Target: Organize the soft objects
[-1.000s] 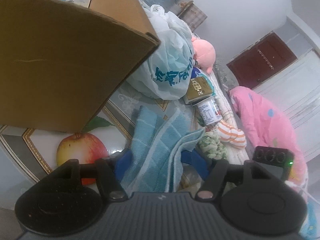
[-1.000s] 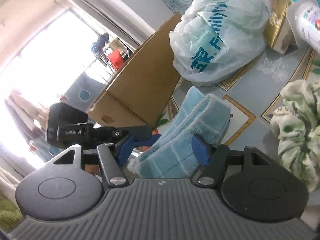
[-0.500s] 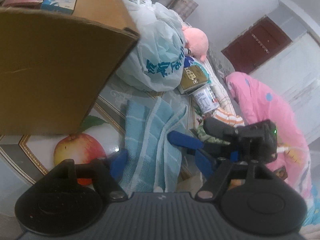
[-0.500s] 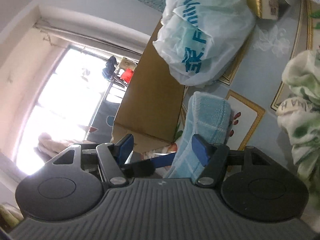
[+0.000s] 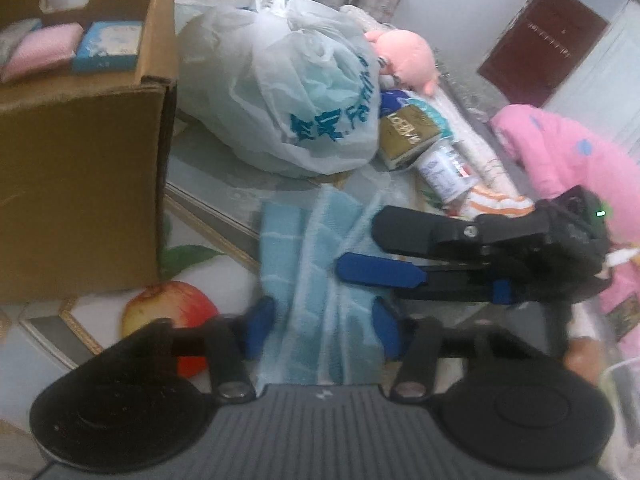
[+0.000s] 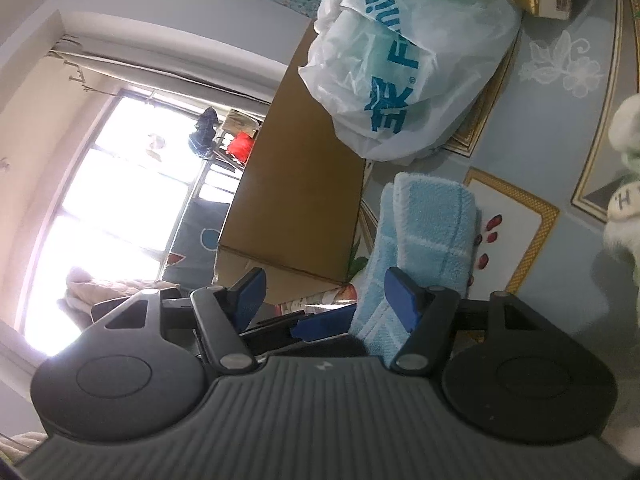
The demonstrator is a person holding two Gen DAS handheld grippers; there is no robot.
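The folded light-blue checked terry towel (image 5: 316,280) lies on the worktop (image 5: 208,192), a surface printed with fruit and gold-edged frames, just beside the front corner of the brown cardboard box (image 5: 80,160). The left claw (image 5: 320,326) has its blue-padded fingers spread wide on either side of the towel's near end, with the cloth running between them; whether the pads touch it is unclear. The right claw (image 6: 324,294) also stands wide, its one finger (image 6: 402,300) set against the towel's side, its other finger clear of the cloth. In the left view the right claw reaches in from the right across the towel. Behind the towel sits a white plastic bag with blue lettering (image 5: 292,96), touching the box, with a pink plush toy (image 5: 408,56) past it.
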